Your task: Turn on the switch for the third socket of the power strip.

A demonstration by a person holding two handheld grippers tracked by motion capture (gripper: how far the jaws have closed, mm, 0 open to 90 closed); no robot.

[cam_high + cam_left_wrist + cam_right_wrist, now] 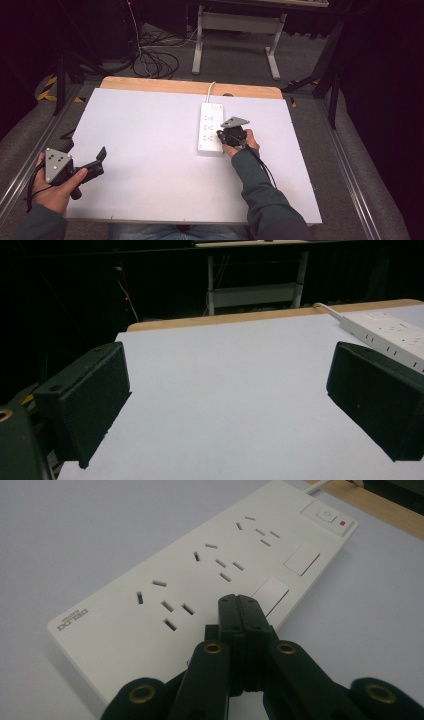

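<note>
A white power strip (210,128) lies on the white table top right of centre, its cord running off the far edge. In the right gripper view the power strip (200,575) shows several socket groups, a switch with a red light and two blank covers. My right gripper (242,602) is shut with nothing between its jaws, tips over the strip's near right part beside a blank cover; from above the right gripper (227,136) sits at the strip's right edge. My left gripper (101,159) rests at the table's left edge, jaws wide open and empty, also seen as the left gripper (227,405).
The white board (150,165) lies on a wooden table whose far edge (190,86) shows. Beyond it stand a desk frame (235,30) and cables (155,60) on the floor. A metal rail (350,170) runs along the right side.
</note>
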